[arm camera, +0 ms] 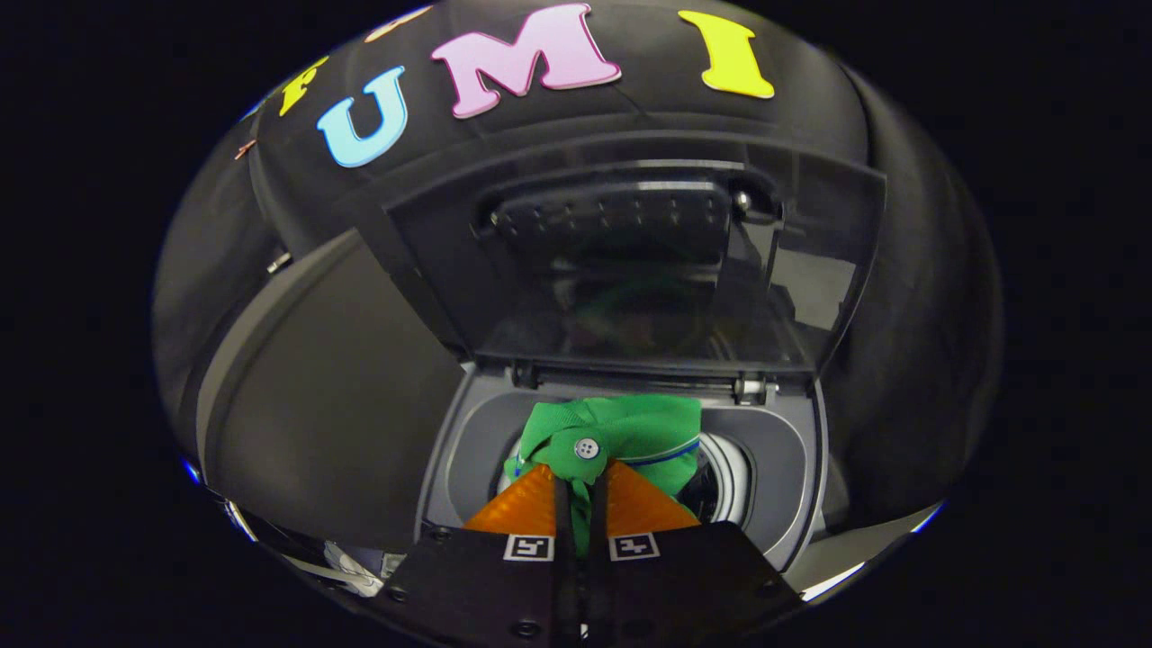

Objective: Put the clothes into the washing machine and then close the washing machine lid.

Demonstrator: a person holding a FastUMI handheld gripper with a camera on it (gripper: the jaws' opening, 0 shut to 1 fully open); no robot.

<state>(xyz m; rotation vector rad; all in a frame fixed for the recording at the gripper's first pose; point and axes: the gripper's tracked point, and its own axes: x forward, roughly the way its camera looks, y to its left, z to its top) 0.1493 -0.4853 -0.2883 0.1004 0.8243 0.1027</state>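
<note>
Over the round drum opening [720, 481] of the grey top-loading washing machine [792, 468], with its smoked translucent lid [630, 270] propped upright behind. Gripper [580, 481] nearly closed, both orange wedge-shaped fingers [526, 504] pinching a fold of the green collared garment with a white button [621, 432]. Risk from here, as a judgement: letting go too high or too far toward the rim, so that loose cloth drapes over the grey surround instead of dropping into the drum, then gets trapped when the lid comes down. Also possible: fabric snagging on a fingertip at release and lifting back out. Green garment bunched at and just beyond the fingertips, button right at their meeting point, bulk hanging above the drum mouth, short of the lid hinge [751, 389].
</note>
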